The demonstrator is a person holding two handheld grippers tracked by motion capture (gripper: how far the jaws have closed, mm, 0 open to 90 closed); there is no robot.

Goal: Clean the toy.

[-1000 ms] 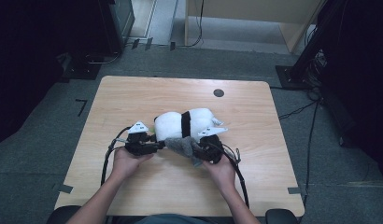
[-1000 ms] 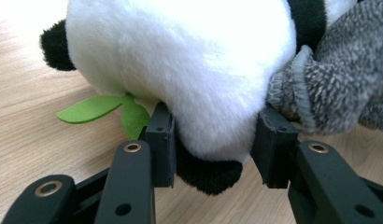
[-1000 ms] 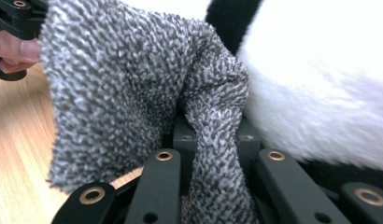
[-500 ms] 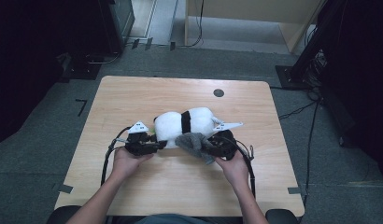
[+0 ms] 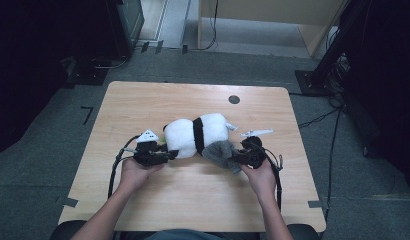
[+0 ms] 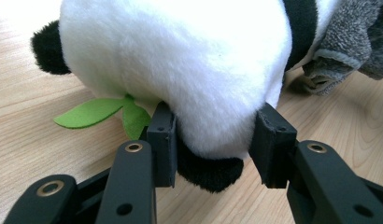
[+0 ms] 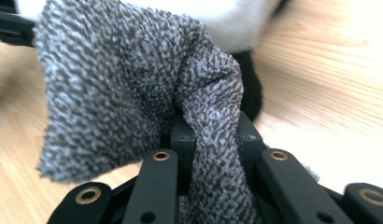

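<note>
A white plush panda (image 5: 185, 136) with a black band lies on its side on the wooden table (image 5: 143, 105). My left gripper (image 5: 168, 152) is at its left end, shut on a fold of white and black plush (image 6: 199, 116). A green felt leaf (image 6: 94, 113) sticks out beside the jaws. My right gripper (image 5: 237, 156) is at the panda's right end, shut on a grey terry cloth (image 5: 220, 151). The cloth (image 7: 119, 93) bunches between the jaws of the right gripper (image 7: 213, 135) and runs back to the panda (image 7: 227, 18).
A small black round cap (image 5: 234, 99) sits in the tabletop near the far edge. A person's hands (image 5: 135, 172) hold both grippers from the near side, cables trailing. Dark equipment and a wooden cabinet (image 5: 273, 20) stand on the floor beyond the table.
My right gripper has moved to the right with the grey cloth, drawing it out from the panda's side. The left gripper and the panda have stayed put.
</note>
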